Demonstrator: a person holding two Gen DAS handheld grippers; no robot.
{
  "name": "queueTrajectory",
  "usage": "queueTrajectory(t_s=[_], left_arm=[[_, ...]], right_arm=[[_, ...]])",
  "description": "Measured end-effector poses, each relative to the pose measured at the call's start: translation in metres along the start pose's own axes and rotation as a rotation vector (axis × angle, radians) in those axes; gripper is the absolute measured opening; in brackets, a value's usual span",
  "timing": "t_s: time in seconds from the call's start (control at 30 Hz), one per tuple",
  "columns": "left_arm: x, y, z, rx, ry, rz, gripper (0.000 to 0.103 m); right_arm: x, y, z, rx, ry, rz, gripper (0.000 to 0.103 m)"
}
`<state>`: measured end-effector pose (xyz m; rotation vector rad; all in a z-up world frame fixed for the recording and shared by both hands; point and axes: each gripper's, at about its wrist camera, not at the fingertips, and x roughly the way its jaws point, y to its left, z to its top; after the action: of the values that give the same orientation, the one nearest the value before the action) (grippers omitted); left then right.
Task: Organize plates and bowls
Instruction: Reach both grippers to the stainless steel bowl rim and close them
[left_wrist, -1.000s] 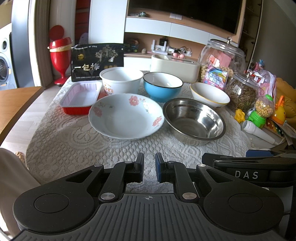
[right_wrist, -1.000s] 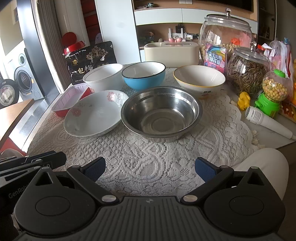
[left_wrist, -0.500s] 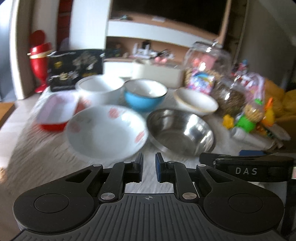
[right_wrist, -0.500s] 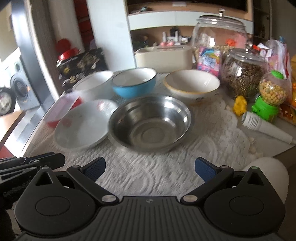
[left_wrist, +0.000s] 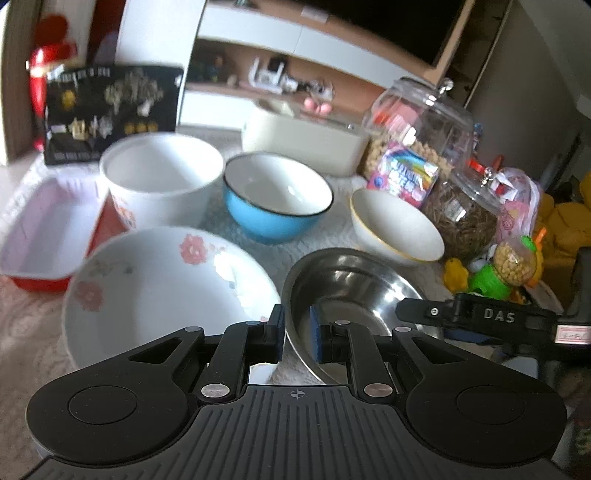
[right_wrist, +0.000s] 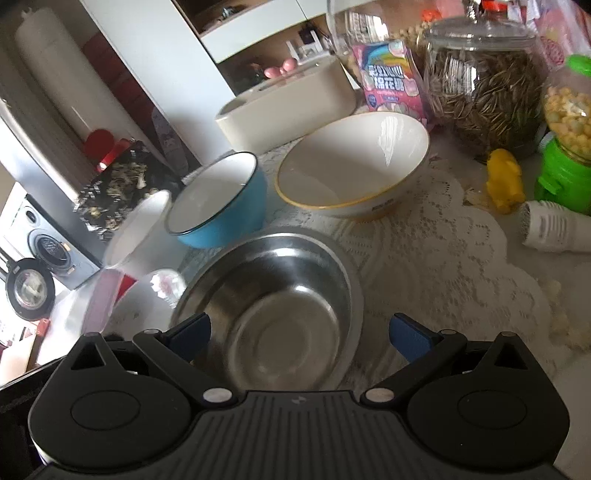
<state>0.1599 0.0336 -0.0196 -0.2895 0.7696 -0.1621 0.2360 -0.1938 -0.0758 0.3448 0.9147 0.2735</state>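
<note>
A floral white plate (left_wrist: 155, 295) and a steel bowl (left_wrist: 347, 291) sit side by side at the front of the lace cloth. Behind them stand a tall white bowl (left_wrist: 159, 177), a blue bowl (left_wrist: 273, 199) and a cream bowl with a yellow rim (left_wrist: 395, 225). My left gripper (left_wrist: 297, 338) is nearly shut and empty, its tips over the near left rim of the steel bowl. My right gripper (right_wrist: 299, 334) is open wide, low over the steel bowl (right_wrist: 273, 306), with the cream bowl (right_wrist: 351, 162) and blue bowl (right_wrist: 218, 203) beyond.
A red tray with a white inside (left_wrist: 40, 229) lies at the left. Glass jars (left_wrist: 458, 206), a candy dispenser (right_wrist: 565, 136), a yellow toy (right_wrist: 506, 181) and a white tube (right_wrist: 554, 229) crowd the right. A cream box (left_wrist: 303, 144) and a black packet (left_wrist: 110, 110) stand behind.
Both grippers have moved forward and down toward the bowls. The right one now hangs over the steel bowl and tilts; the left one's tips reach the steel bowl's rim.
</note>
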Motion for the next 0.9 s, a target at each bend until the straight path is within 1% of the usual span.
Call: queueTrajectory(t_s=[0.07, 0.13, 0.23, 0.37, 0.43, 0.53, 0.57, 0.7, 0.8, 0.87, 0.9], left_arm=[[0.009, 0.004, 0.001, 0.0, 0.024, 0.016, 0.016], [0.017, 0.006, 0.002, 0.004, 0.043, 0.032, 0.016], [0.026, 0.012, 0.002, -0.018, 0.066, 0.005, 0.016], [0.036, 0.012, 0.0, -0.026, 0.101, -0.026, 0.016], [0.04, 0.012, -0.001, -0.03, 0.116, -0.042, 0.016], [0.042, 0.013, -0.001, -0.045, 0.121, -0.063, 0.021], [0.042, 0.014, -0.001, -0.052, 0.122, -0.072, 0.022], [0.044, 0.019, 0.001, -0.084, 0.129, -0.099, 0.022], [0.051, 0.024, 0.004, -0.123, 0.163, -0.123, 0.022], [0.052, 0.025, 0.008, -0.13, 0.162, -0.126, 0.022], [0.053, 0.025, 0.009, -0.128, 0.161, -0.126, 0.022]], right_arm=[[0.009, 0.001, 0.003, -0.018, 0.019, -0.008, 0.102], [0.016, -0.002, 0.004, -0.011, 0.047, -0.005, 0.102], [0.027, -0.008, 0.002, 0.012, 0.098, 0.013, 0.102], [0.039, -0.012, -0.002, 0.018, 0.153, 0.005, 0.103], [0.039, -0.011, -0.002, 0.007, 0.157, 0.008, 0.103], [0.041, -0.011, 0.0, 0.004, 0.171, 0.014, 0.103], [0.042, -0.01, 0.0, -0.003, 0.177, 0.012, 0.103], [0.045, 0.0, -0.004, -0.092, 0.198, -0.019, 0.103], [0.046, 0.006, -0.007, -0.124, 0.192, -0.04, 0.103], [0.048, 0.011, -0.009, -0.156, 0.195, -0.068, 0.103], [0.05, 0.016, -0.011, -0.192, 0.204, -0.087, 0.103]])
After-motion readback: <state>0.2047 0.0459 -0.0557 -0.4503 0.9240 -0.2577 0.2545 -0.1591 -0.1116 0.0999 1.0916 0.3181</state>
